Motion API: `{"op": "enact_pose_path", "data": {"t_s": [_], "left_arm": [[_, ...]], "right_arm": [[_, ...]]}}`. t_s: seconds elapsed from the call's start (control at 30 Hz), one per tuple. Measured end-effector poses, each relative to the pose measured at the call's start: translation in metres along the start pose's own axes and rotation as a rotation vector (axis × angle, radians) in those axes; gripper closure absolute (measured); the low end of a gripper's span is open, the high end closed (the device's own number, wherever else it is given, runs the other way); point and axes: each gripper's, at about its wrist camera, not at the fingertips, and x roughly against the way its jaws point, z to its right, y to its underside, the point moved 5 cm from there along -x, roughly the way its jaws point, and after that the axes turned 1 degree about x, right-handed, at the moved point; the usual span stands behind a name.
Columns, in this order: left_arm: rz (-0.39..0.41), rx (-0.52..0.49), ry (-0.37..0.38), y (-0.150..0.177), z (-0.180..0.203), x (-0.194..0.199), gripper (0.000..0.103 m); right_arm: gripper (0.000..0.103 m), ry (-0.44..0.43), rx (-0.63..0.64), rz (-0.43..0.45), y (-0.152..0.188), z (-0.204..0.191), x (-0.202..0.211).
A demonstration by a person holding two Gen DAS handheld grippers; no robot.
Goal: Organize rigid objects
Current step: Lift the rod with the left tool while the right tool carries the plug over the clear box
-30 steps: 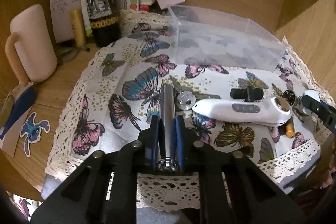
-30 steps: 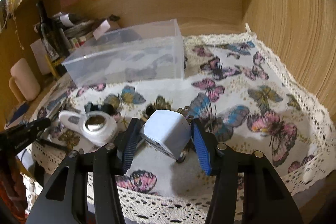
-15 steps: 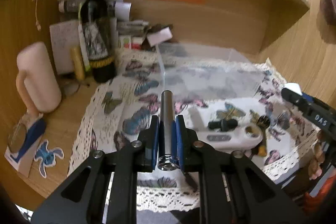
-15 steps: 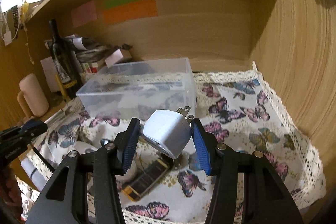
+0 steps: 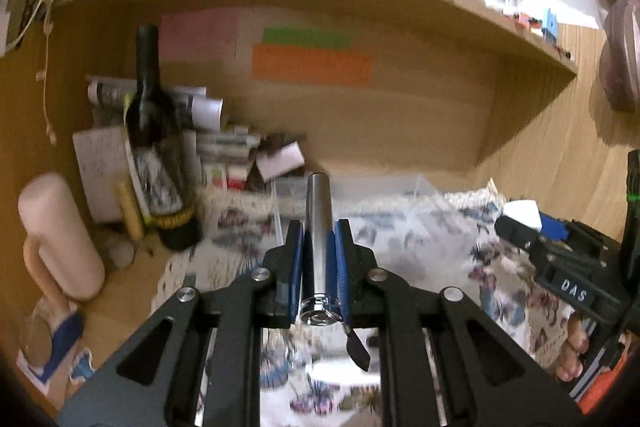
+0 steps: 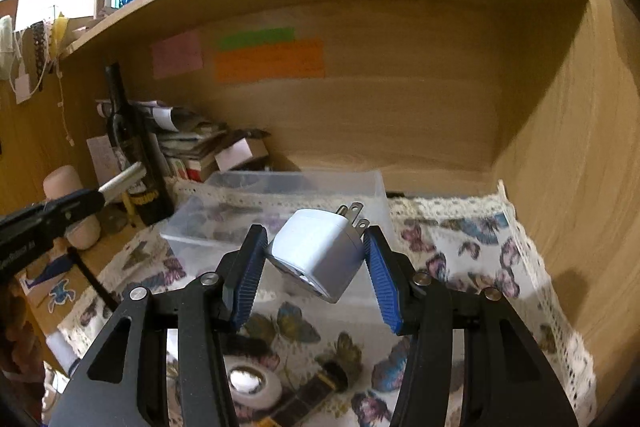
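Note:
My left gripper (image 5: 318,231) is shut on a silver metal cylinder (image 5: 318,223) and holds it high above the butterfly cloth (image 5: 400,247), pointing at the clear plastic box (image 5: 360,187). My right gripper (image 6: 314,239) is shut on a white plug adapter (image 6: 316,255), prongs facing away, lifted in front of the clear box (image 6: 280,199). The left gripper with the cylinder (image 6: 120,181) shows at the left of the right wrist view. The right gripper with the adapter (image 5: 520,213) shows at the right of the left wrist view.
A wine bottle (image 5: 154,147), papers and a pink mug (image 5: 56,235) stand at the back left. A white handheld device (image 6: 248,385) and a small dark item (image 6: 312,395) lie on the cloth (image 6: 460,247) below. Wooden walls enclose the alcove, with a shelf above.
Both grippers have risen from the cloth with their objects and tilted up toward the clear box. The white device and small items stay on the cloth below.

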Motion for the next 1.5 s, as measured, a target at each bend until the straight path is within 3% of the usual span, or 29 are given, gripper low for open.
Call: {"op": "enact_pose_path", "data": {"t_s": [0.47,0.7,1.03,1.27,1.3,1.37,1.5], "left_arm": [[0.061,-0.038,0.014,-0.067,0.006,-0.047,0.088],[-0.024,-0.041,0.010,-0.065,0.002,-0.096,0.088],[-0.185,-0.059,0.010,-0.035,-0.002,-0.152,0.088],[-0.286,-0.084,0.035,-0.011,0.004,-0.175,0.088],[-0.348,-0.081,0.069,-0.006,0.006,-0.176,0.088],[-0.367,-0.084,0.075,-0.001,0.008,-0.180,0.094],[-0.386,-0.101,0.085,0.005,0.014,-0.182,0.094]], "right_arm": [[0.056,0.012,0.036,0.061,-0.055,0.000,-0.028],[0.056,0.025,0.050,-0.002,-0.053,0.003,-0.063],[0.056,-0.002,0.042,-0.191,-0.021,0.007,-0.130],[0.056,-0.001,0.043,-0.280,-0.002,0.009,-0.154],[0.056,-0.001,0.042,-0.284,-0.001,0.010,-0.156],[0.056,-0.005,0.044,-0.297,0.001,0.009,-0.159],[0.056,-0.008,0.056,-0.314,0.004,0.004,-0.165]]}}
